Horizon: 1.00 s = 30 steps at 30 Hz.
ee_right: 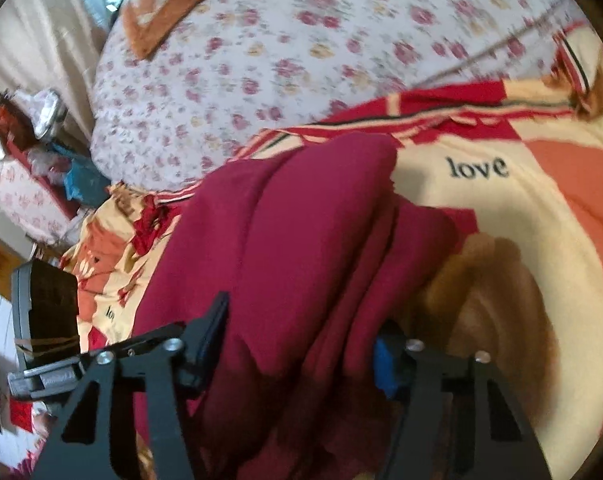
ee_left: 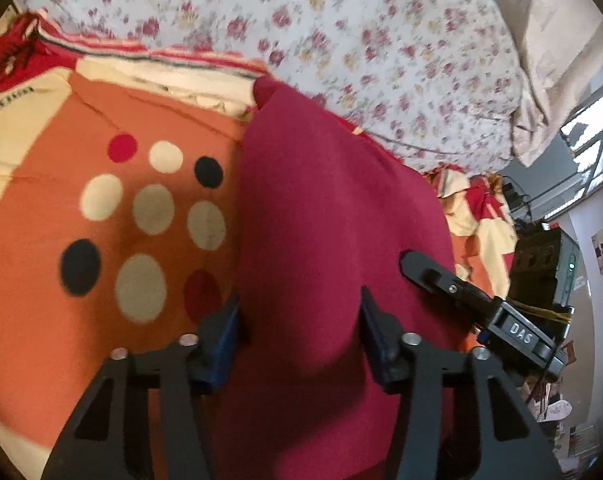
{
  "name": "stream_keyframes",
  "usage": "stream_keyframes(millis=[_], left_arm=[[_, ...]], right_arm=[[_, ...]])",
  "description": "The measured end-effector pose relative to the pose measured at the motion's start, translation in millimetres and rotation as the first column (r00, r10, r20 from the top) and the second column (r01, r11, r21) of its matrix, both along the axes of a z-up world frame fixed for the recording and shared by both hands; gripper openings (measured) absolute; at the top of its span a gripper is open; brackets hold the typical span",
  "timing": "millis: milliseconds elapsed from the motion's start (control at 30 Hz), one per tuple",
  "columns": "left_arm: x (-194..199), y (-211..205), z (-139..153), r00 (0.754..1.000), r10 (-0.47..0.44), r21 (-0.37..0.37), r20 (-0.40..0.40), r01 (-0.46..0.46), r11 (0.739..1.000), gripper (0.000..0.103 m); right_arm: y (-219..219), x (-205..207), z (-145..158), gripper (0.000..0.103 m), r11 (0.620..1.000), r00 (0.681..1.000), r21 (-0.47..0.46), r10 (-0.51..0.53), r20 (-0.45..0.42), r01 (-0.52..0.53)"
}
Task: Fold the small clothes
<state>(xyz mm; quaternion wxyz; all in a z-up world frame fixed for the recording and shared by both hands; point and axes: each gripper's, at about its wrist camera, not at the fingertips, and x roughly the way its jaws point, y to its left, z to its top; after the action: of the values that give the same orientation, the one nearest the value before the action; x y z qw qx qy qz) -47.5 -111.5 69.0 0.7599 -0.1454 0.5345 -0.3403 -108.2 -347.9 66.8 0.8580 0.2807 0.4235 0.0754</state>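
The crimson garment (ee_left: 325,208) is lying on a bed, spread over an orange and cream blanket (ee_left: 53,216) with coloured dots and, in the right wrist view, the word "love" (ee_right: 477,168). Beyond the blanket a white floral sheet (ee_left: 381,40) is covering the rest of the bed.

In the left wrist view the left claw (ee_left: 299,320) is pointing down at the garment with its two blue-padded fingers (ee_left: 225,332) standing apart; the cloth is passing between them, filling the gap, but whether the pads are pressing on it I cannot tell. One finger of the right claw (ee_left: 433,276) is reaching in from the right and lying on the cloth's edge.

In the right wrist view the right claw (ee_right: 301,340) is straddling a bunched, ridged stack of the garment (ee_right: 293,240). The folds are sitting between its fingers and touching both pads, so it is looking pinched, though the picture is blurred. At the left edge, part of the left claw's body (ee_right: 45,312) is showing.
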Motion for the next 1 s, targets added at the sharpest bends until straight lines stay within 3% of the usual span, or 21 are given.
stream_keyframes(millis=[67,167,267,333,433,533,667,833,1000], left_arm=[[-17.1,11.4,21.0,0.999,-0.004,-0.002,0.034,0.004,1.000,0.030],[-46.5,29.3,39.5,0.996,0.015,0.055,0.088,-0.020,0.998,0.030],[-64.8,43.7,30.0,0.996,0.040,0.114,0.081,-0.049,0.992,0.030],[-70.6,50.4,11.1,0.997,0.059,0.160,0.058,-0.068,0.985,0.031],[-78.8,55.0,-1.3,0.995,0.080,0.175,0.051,-0.088,0.981,0.036],[-89.7,53.7,11.0,0.985,0.089,0.199,0.145,-0.117,0.973,0.037],[-96.9,51.9,26.1,0.959,0.108,0.246,0.261,-0.174,0.953,0.037],[-102.0,55.2,35.9,0.939,0.122,0.320,0.320,-0.229,0.920,0.037],[-113.1,56.0,47.8,0.929,0.119,0.348,0.351,-0.247,0.904,0.037]], right_arm=[[9.5,-3.3,13.5,0.061,0.998,0.999,0.034,0.043,0.016,-0.044],[32.9,-8.5,26.3,0.061,0.992,0.992,0.044,0.120,0.024,-0.121],[54.7,-11.4,13.7,0.063,0.986,0.986,0.043,0.165,-0.026,-0.164],[61.7,-14.5,3.5,0.070,0.988,0.986,-0.025,0.149,-0.070,-0.151],[66.7,-27.9,2.1,0.071,0.980,0.983,-0.114,0.150,-0.110,-0.162],[67.0,-46.3,19.5,0.071,0.969,0.987,-0.202,0.127,-0.096,-0.145],[76.8,-74.7,48.7,0.071,0.921,0.993,-0.372,0.108,-0.049,-0.118],[90.0,-90.8,66.0,0.072,0.933,0.986,-0.321,0.165,-0.016,-0.162],[106.7,-98.4,31.7,0.071,0.871,0.980,-0.452,0.144,-0.139,-0.192]])
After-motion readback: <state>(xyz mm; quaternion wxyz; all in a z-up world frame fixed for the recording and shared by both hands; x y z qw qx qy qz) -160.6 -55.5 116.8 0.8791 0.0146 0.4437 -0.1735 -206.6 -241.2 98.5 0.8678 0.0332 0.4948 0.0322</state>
